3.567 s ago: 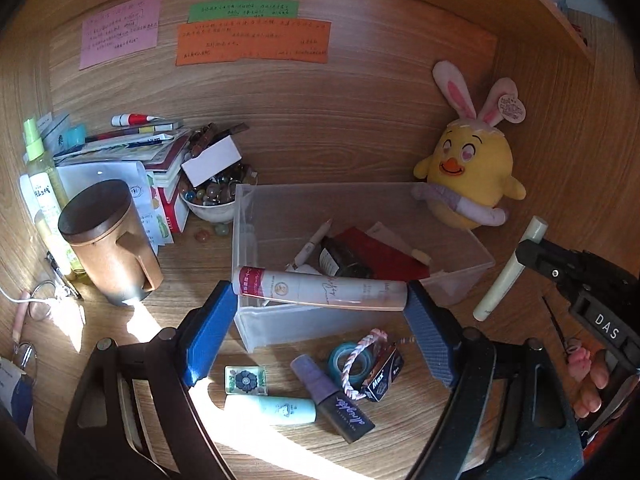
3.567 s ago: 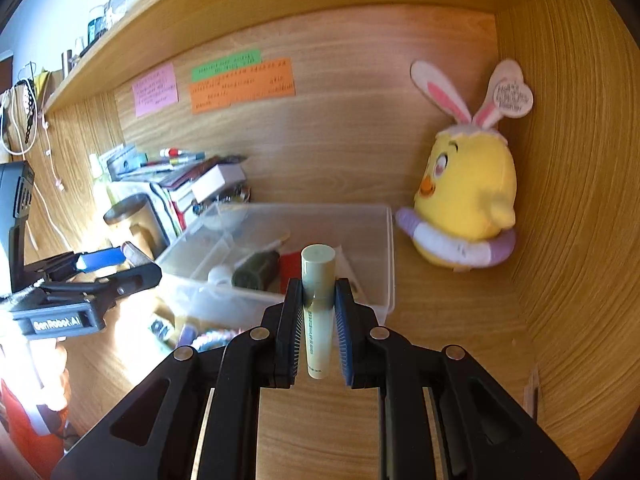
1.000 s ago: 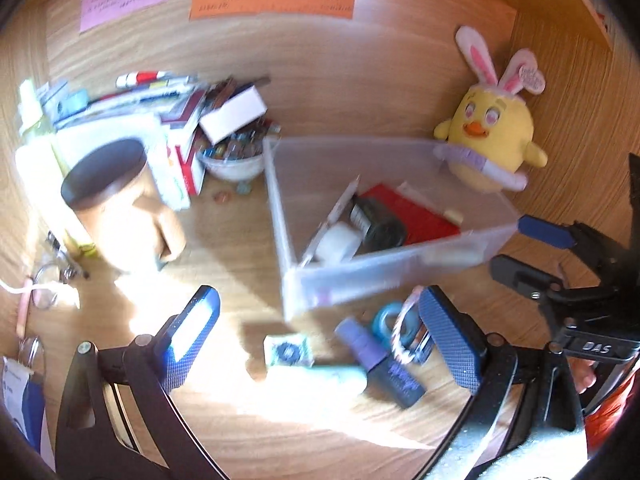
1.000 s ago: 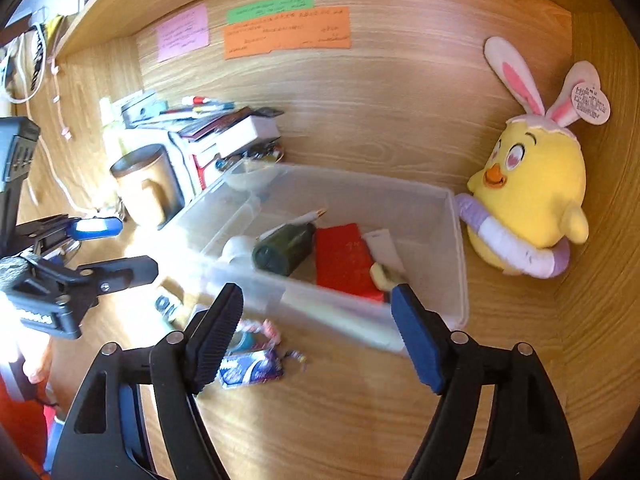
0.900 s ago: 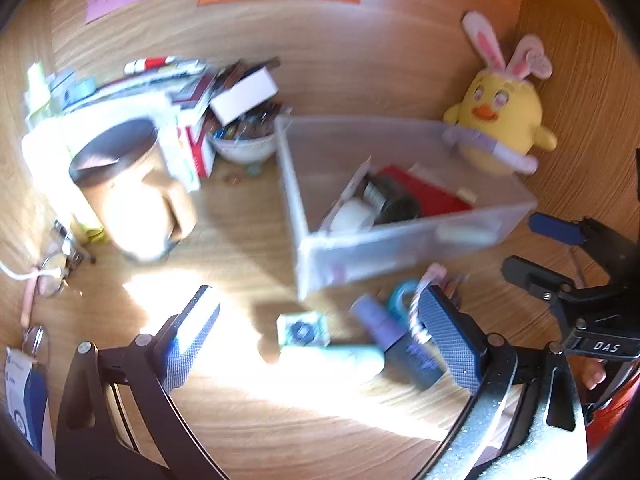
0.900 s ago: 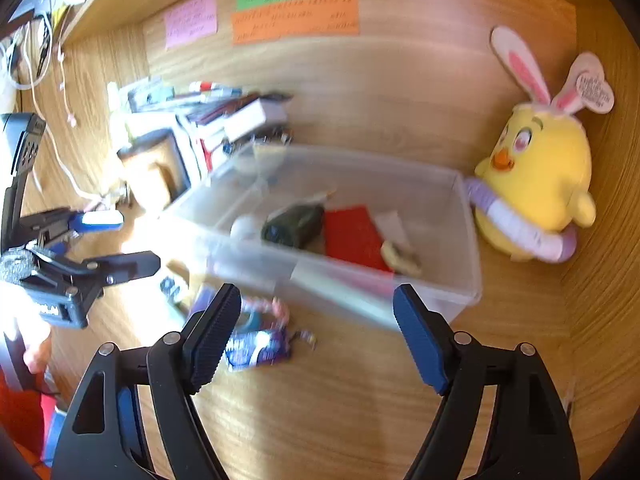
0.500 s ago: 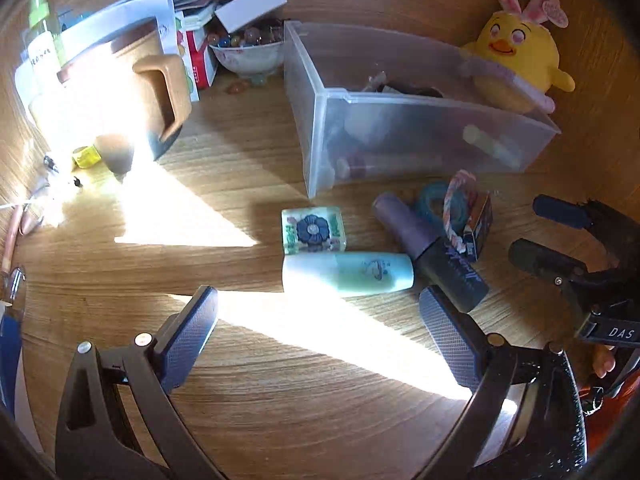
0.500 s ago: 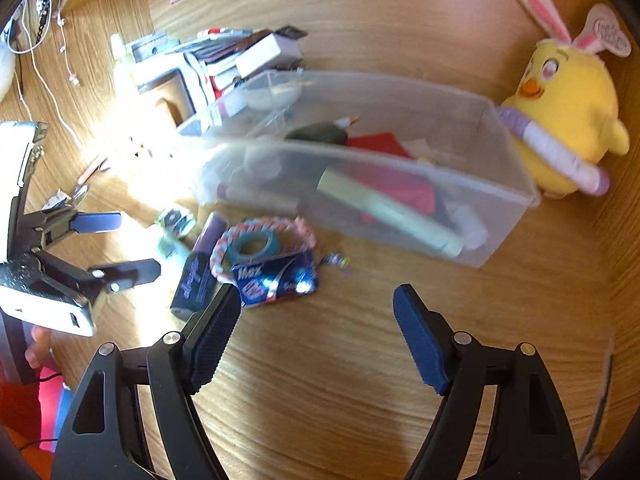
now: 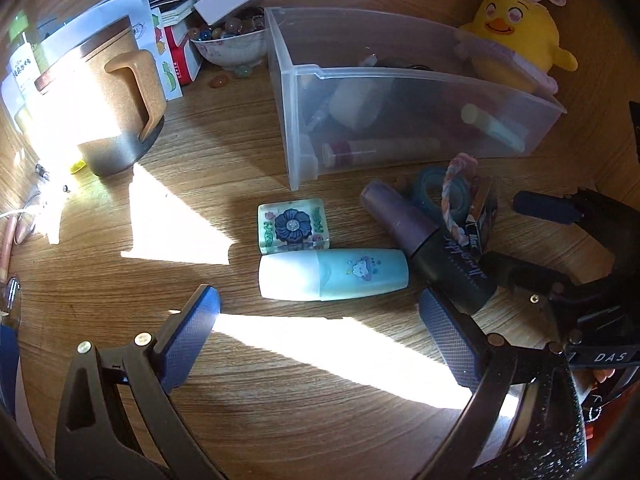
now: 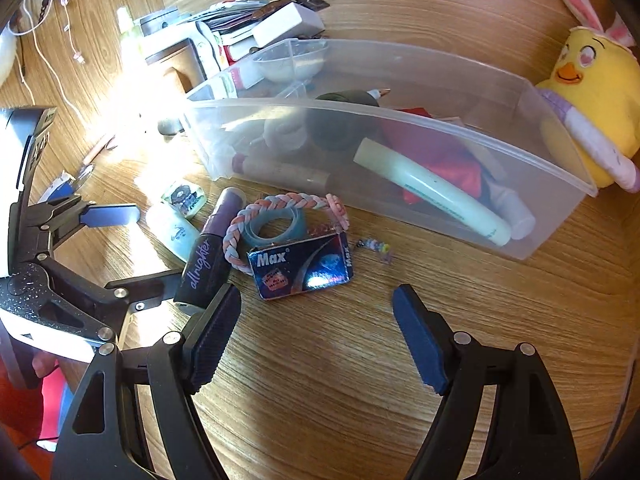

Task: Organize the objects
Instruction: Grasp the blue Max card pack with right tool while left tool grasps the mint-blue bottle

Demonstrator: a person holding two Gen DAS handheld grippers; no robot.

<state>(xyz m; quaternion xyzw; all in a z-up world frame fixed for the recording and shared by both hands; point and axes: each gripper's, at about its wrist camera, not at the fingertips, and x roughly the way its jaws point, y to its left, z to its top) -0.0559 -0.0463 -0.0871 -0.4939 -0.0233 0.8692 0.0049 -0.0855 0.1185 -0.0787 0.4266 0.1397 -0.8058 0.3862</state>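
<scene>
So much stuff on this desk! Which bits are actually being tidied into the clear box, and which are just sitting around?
Part of the job:
- clear bin
- pale blue bottle
- purple setting-spray bottle
- flower-print block
- teal tape roll
- braided bracelet
- Max box

Probably just lying about:
- yellow plush chick
- brown mug
- bowl of beads
- stack of books

One clear bin [image 9: 304, 120], one plush chick [image 9: 516, 36], one mug [image 9: 108, 112], two tools.
</scene>
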